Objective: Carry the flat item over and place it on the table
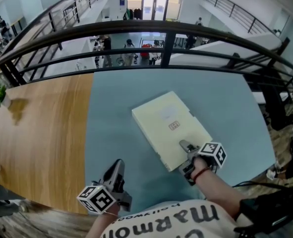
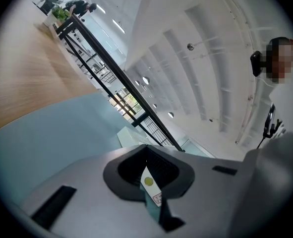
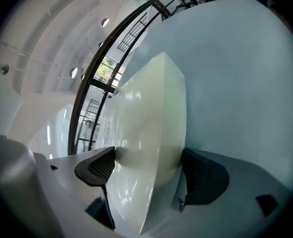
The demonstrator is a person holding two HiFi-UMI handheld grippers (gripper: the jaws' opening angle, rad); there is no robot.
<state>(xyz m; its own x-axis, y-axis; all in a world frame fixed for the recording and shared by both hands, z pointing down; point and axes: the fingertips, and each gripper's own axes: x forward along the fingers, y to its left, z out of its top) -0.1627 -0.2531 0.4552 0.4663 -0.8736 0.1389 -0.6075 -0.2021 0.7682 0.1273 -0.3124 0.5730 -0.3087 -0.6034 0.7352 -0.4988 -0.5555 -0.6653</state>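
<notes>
**Right tongs grip the flat box over the blue surface**

My right tongs [image 1: 187, 149] are closed on the flat cream box [image 1: 170, 127]. They hold it at the corner which is nearest to me. In the right gripper view the two dark pads [image 3: 97, 166] press on both faces of the box [image 3: 146, 113], one on each side, and the box stands between them edge-on.

The box is over the middle of the blue-grey surface [image 1: 114, 108], a little toward its right edge. It is turned at an angle, so one corner points to the far edge, where the black railing [image 1: 161, 28] runs. From the head view I cannot say surely if the box lies fully on the surface or if its near side is a little lifted.

My left tongs [image 1: 117, 166] are closed and hold nothing. In the left gripper view the jaws of these tongs [image 2: 148, 168] are together and look up, toward the white ceiling. They are near the near edge of the surface, close to the line where the wooden part [image 1: 37, 133] begins, and well apart from the box.
</notes>
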